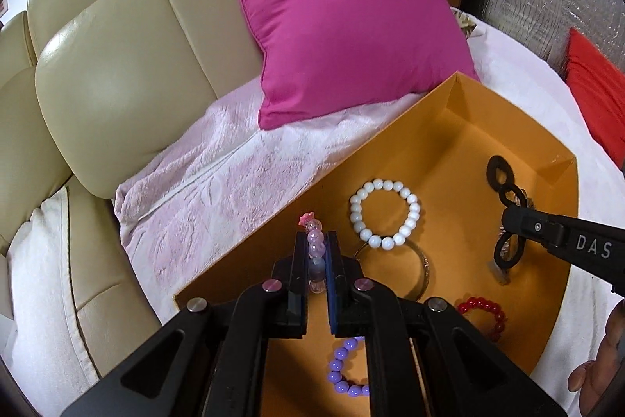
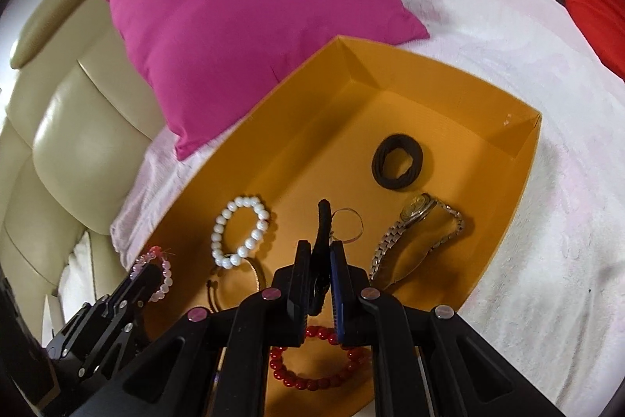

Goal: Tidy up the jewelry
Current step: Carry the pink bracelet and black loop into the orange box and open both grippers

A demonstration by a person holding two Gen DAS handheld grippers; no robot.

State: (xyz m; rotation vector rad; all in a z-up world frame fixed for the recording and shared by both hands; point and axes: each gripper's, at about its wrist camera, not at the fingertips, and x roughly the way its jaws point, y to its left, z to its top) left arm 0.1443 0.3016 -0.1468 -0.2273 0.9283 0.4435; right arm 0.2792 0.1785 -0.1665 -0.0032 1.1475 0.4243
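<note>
Pink beaded bracelet (image 1: 315,253) clamped in the left hand-held gripper (image 1: 316,241) and a black hair tie (image 2: 323,221) pinched in the right hand-held gripper (image 2: 321,253), both over an orange box (image 2: 523,159) holding a white bracelet (image 2: 242,233), red bracelet (image 2: 312,374) and watch (image 2: 418,210), on a pale blanket (image 2: 508,65) beside a magenta pillow (image 2: 242,10).

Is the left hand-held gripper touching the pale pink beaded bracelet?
Touching. In the left wrist view the left hand-held gripper is shut on the pale pink beaded bracelet, its beads pinched between both pads above the orange tray.
</note>
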